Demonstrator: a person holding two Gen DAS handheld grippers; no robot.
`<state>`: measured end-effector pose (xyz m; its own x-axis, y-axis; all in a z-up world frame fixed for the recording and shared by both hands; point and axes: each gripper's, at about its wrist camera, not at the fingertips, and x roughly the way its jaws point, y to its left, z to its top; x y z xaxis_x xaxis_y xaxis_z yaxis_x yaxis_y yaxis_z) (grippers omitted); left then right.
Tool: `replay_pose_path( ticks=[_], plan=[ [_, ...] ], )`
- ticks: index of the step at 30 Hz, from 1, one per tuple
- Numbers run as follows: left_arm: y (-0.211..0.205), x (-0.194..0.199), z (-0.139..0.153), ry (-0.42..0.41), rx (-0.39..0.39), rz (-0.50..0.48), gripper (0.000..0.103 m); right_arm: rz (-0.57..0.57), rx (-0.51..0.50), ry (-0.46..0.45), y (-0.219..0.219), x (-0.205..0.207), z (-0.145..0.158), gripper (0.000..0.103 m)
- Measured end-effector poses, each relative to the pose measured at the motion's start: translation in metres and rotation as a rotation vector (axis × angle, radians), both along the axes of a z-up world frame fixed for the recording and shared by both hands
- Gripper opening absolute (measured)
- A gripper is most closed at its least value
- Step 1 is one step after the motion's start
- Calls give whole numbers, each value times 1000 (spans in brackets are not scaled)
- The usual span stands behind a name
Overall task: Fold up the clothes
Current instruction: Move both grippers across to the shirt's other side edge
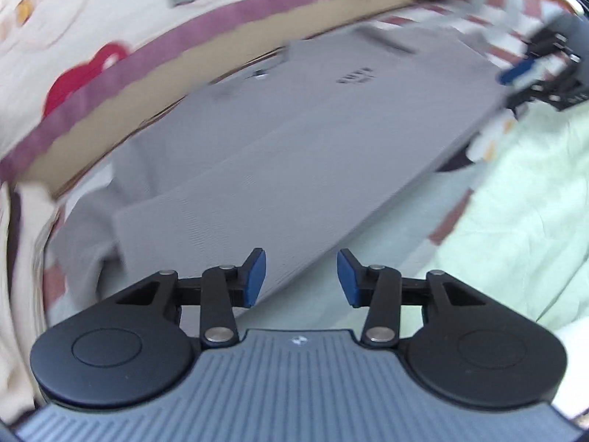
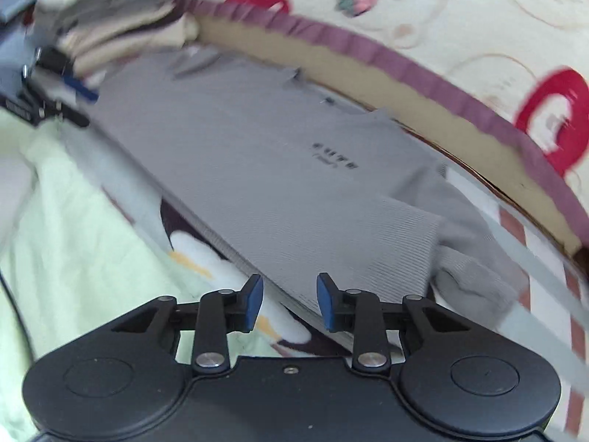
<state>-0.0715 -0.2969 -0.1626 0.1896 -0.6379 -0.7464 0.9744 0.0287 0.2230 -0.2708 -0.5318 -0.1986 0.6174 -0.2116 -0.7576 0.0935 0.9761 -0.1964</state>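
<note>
While the grey sweater (image 1: 294, 140) is lying flat on the bed for folding, the left gripper (image 1: 301, 278) and right gripper (image 2: 290, 302) are hovering at its hem edge, jaws apart, empty.

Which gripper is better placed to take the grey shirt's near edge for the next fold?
Probably the right gripper: it is open, with the grey shirt edge running between its fingers. The left gripper, also open, hangs at the shirt's corner, partly over bedding.
</note>
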Motion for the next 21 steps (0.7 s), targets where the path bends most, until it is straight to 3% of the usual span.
replay_pose_path(
  ticks=[4,7,8,9,10,14,17,21],
  plan=[
    [-10,-5,-11,-38,26,-65,43,57,2,42,2,18,-11,55],
    [-21,-3,-17,-105,52,-40,44,33,-15,13,-10,27,-12,58],
    [-24,0,-17,-106,45,-10,45,22,-20,4,-14,31,-12,55],
    [-24,6,-13,-63,28,14,45,9,-13,-9,-18,33,-11,31],
    [-25,9,-11,-24,5,33,46,-6,-3,-22,-20,35,-9,14],
    [-20,-2,-7,-6,-39,-42,53,-15,-28,-52,-20,40,-3,14],
    [-26,-20,-17,-51,-7,-135,54,-24,-8,-58,-25,44,3,14],
    [-41,-33,-27,-94,13,-172,57,-51,42,-79,-36,51,12,13]
  ],
)
